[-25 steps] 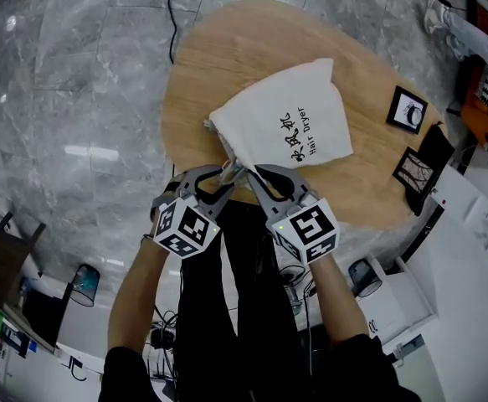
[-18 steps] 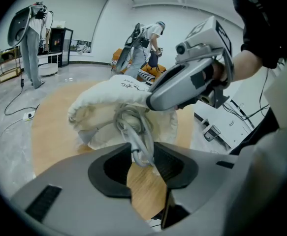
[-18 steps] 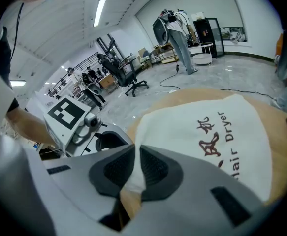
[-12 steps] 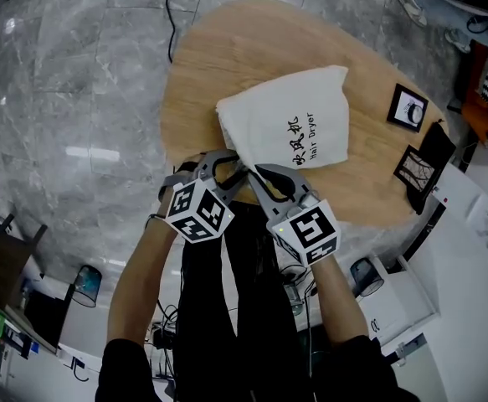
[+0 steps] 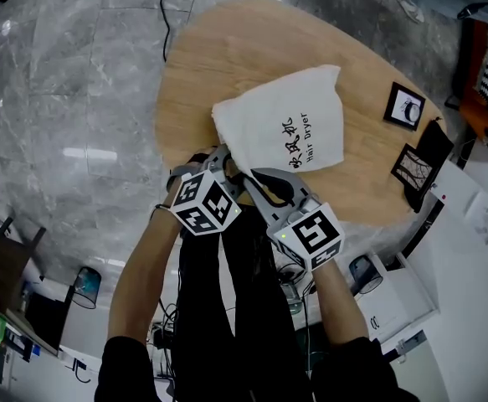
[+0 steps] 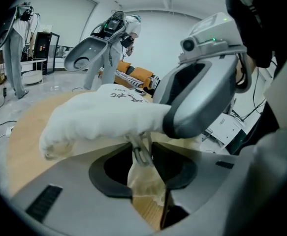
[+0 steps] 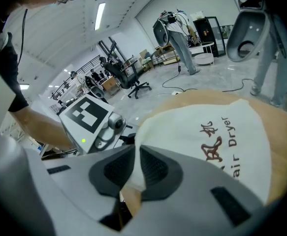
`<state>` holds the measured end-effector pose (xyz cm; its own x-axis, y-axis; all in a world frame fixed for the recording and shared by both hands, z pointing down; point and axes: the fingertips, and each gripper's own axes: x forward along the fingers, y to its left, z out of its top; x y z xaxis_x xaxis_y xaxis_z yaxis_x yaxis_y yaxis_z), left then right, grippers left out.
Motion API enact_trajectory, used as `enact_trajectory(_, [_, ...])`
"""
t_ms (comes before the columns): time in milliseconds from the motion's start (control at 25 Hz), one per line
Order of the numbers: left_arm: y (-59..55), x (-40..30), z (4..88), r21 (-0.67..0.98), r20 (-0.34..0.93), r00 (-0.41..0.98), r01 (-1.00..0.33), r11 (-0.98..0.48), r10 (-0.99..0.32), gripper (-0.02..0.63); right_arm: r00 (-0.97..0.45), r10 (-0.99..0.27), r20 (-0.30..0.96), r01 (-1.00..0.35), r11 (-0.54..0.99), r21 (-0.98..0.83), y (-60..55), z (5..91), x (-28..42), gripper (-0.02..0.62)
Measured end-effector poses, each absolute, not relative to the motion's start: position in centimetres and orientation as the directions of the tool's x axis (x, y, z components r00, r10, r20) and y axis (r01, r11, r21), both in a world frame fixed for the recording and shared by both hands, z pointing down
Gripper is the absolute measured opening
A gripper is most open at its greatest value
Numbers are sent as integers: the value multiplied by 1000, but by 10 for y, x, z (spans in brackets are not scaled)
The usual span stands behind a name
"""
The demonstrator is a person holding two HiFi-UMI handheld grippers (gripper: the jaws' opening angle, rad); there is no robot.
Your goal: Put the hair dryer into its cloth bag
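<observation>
A white cloth bag (image 5: 285, 128) printed "Hair Dryer" lies bulging on the round wooden table (image 5: 227, 48); no hair dryer shows outside it. Both grippers meet at its near edge. My left gripper (image 5: 224, 159) is shut on the bag's gathered edge and its drawstring cord (image 6: 141, 151), and its jaws have just closed a little further. My right gripper (image 5: 248, 177) is shut on a fold of the bag (image 7: 207, 136) right beside it. The left gripper view has the right gripper (image 6: 202, 97) close above the bag (image 6: 99, 117).
Two small black-framed cards (image 5: 405, 107) (image 5: 415, 170) stand at the table's right side. The bag's near edge hangs at the table's front rim, above the person's legs. Grey marble floor with a cable (image 5: 166, 15) surrounds the table. White desks stand at the lower right.
The left gripper has moved right and a little forward, close against the right gripper, and has rolled. The bag's near edge shifted slightly with it. The right gripper stayed put.
</observation>
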<state>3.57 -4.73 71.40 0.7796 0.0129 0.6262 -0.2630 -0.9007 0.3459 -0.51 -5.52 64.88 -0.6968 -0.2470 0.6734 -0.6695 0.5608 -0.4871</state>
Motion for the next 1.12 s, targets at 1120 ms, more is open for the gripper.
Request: enact_trajectory(1120, [-20, -91, 678, 500, 644, 731, -625, -600, -224, 233, -522, -233, 821, -771, 540, -337, -76, 729, -23, 63])
